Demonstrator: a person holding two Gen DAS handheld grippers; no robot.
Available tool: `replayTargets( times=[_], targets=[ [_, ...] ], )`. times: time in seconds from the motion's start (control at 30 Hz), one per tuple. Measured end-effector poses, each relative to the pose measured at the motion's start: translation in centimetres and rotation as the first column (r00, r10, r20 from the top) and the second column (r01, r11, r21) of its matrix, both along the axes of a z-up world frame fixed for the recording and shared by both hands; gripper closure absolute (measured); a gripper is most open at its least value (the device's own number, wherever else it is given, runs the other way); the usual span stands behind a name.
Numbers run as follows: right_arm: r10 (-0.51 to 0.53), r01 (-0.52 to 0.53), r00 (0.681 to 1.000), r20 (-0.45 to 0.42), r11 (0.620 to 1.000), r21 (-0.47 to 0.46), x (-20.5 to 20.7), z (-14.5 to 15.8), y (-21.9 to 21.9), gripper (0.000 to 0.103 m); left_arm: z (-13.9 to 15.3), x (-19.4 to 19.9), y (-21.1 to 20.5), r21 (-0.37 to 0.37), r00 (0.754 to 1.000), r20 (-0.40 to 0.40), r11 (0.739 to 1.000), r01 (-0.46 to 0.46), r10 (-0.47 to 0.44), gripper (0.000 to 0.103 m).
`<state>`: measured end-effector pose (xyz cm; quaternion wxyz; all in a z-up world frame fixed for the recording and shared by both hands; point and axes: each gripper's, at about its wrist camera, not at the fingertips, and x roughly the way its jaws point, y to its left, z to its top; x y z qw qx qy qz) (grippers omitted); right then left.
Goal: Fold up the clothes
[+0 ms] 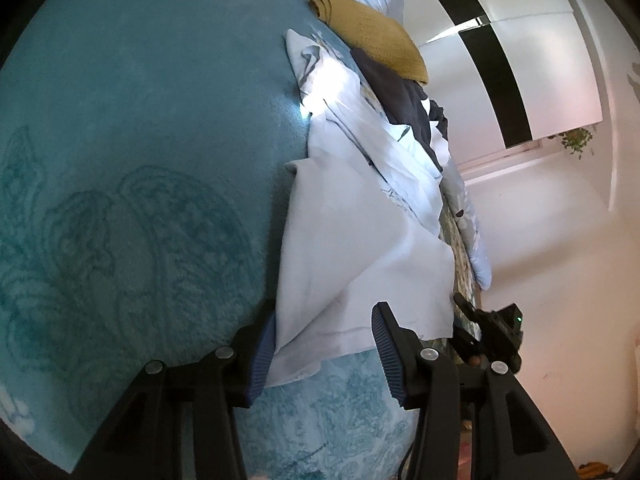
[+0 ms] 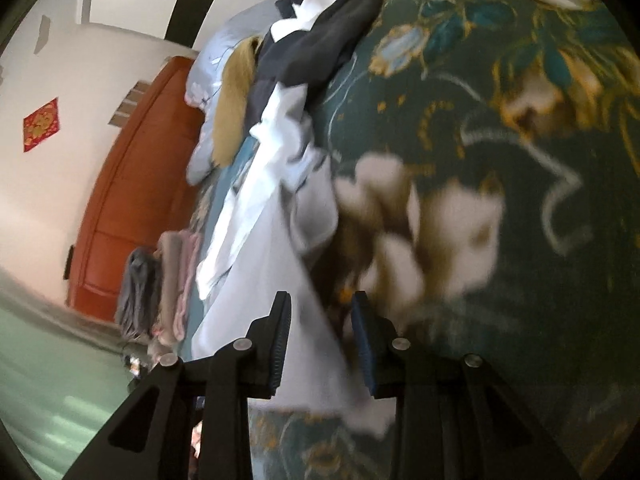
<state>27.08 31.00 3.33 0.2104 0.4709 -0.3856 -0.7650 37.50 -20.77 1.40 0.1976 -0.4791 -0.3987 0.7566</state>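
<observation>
A pale blue cloth [image 1: 352,248] lies flat on the teal blanket [image 1: 140,120], its near corner reaching back between the fingers of my left gripper [image 1: 326,316]. The left jaws stand apart and the pads do not squeeze the cloth. In the blurred right wrist view the same pale cloth [image 2: 280,264] runs between the fingers of my right gripper [image 2: 322,300], whose jaws are also apart with the cloth loose between them. The right device's black body [image 1: 496,332] shows just past the cloth's right edge.
A heap of clothes lies farther up the bed: a mustard knit [image 1: 372,32], a dark garment [image 1: 404,96] and white floral fabric [image 1: 360,132]. A dark green flowered bedspread [image 2: 500,80] covers the right side. Folded items [image 2: 176,280] are stacked at the bed's edge near an orange-brown door [image 2: 132,184].
</observation>
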Motion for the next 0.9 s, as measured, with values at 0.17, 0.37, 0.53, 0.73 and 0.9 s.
replayTargets(
  times=[0.17, 0.37, 0.53, 0.73, 0.9],
  targets=[
    [0.010, -0.010, 1.000, -0.003, 1.000, -0.005, -1.3, -0.2, -0.5, 0.071, -0.1, 0.2, -0.2, 0.004, 1.000, -0.002, 1.000, -0.001, 0.001, 0.052],
    [0.111, -0.111, 0.994, -0.010, 0.994, -0.024, 1.3, -0.1, -1.3, 0.074, -0.1, 0.1, -0.2, 0.016, 1.000, -0.004, 1.000, -0.004, 0.004, 0.052],
    [0.147, -0.147, 0.989, -0.020, 0.989, 0.006, 3.8, 0.0, -1.8, 0.080, -0.1, 0.0, 0.0, 0.016, 1.000, -0.006, 1.000, -0.005, 0.005, 0.052],
    [0.065, -0.064, 0.998, 0.015, 0.996, -0.058, 2.2, -1.2, -1.3, 0.093, 0.0, -0.1, 0.3, 0.007, 1.000, -0.009, 1.000, -0.004, 0.004, 0.052],
    [0.064, -0.063, 0.998, 0.003, 0.996, -0.063, 1.4, -0.9, -1.8, 0.096, -0.1, -0.1, 0.3, -0.013, 1.000, 0.000, 1.000, 0.001, -0.001, 0.076]
  ],
)
